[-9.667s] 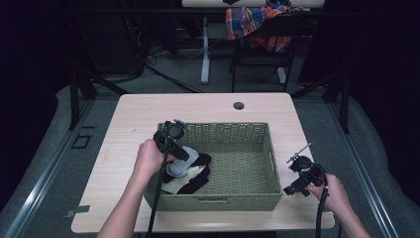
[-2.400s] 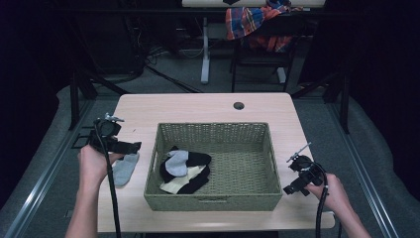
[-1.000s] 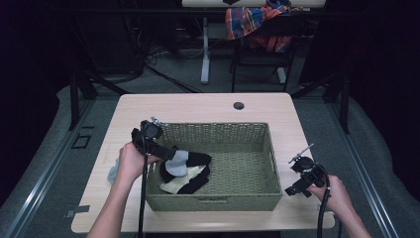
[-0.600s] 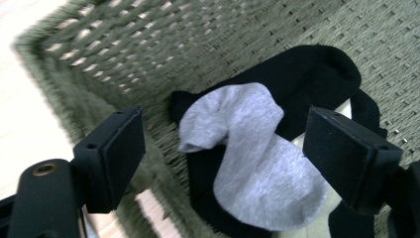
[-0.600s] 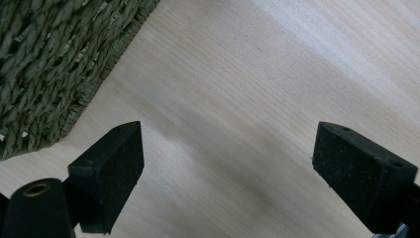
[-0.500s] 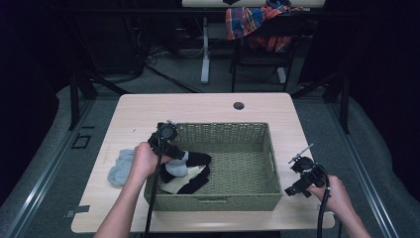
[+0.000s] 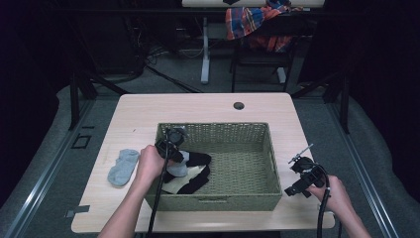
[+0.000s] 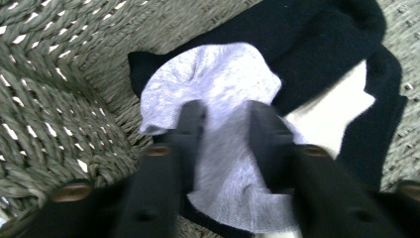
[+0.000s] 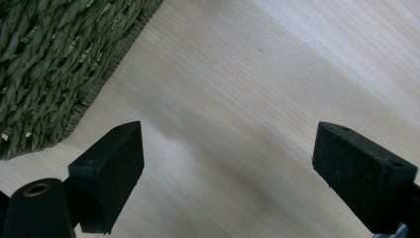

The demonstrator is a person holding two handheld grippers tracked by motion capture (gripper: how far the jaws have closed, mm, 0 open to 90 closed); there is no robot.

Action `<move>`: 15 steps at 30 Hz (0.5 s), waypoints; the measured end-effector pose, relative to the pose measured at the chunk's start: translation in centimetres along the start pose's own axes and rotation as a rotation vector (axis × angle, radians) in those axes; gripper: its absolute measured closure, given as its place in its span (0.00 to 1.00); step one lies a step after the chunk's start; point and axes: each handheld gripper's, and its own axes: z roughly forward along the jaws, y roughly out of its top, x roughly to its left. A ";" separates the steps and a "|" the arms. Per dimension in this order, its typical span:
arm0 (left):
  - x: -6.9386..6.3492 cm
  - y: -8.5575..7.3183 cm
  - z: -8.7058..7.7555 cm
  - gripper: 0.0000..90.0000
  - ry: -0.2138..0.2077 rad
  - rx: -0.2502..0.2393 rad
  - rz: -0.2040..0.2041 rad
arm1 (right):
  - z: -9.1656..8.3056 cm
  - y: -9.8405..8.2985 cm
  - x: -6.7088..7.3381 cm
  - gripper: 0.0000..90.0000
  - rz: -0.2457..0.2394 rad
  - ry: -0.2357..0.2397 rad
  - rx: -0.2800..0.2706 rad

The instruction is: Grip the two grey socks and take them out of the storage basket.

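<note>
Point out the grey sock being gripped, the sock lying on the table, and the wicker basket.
grey sock (image 8: 218, 79), left gripper view, on its bunched upper fabric.
sock on the table (image 7: 123, 166), high view, on its middle.
wicker basket (image 7: 274, 163), high view, on its right wall.

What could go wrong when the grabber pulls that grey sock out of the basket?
1. The left gripper has just been closing on the light grey sock, which lies on the black socks; one might get dragged up too.
2. The jaws pinch only a fold, so the sock might slip free.
3. The green woven basket wall is close; the sock could snag on its rim on the way to the other grey sock.
</note>
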 end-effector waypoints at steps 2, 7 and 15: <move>-0.2 -0.1 0.1 0.89 -0.004 0.006 0.016 | 0.0 0.0 0.0 0.13 0.001 -0.001 -0.001; -0.5 -0.2 -0.2 0.95 -0.008 0.006 0.034 | 0.0 0.0 0.0 0.13 0.002 -0.001 -0.004; -0.3 -0.5 -2.5 0.96 -0.009 -0.069 0.035 | 0.0 0.0 0.0 0.14 0.001 0.001 -0.002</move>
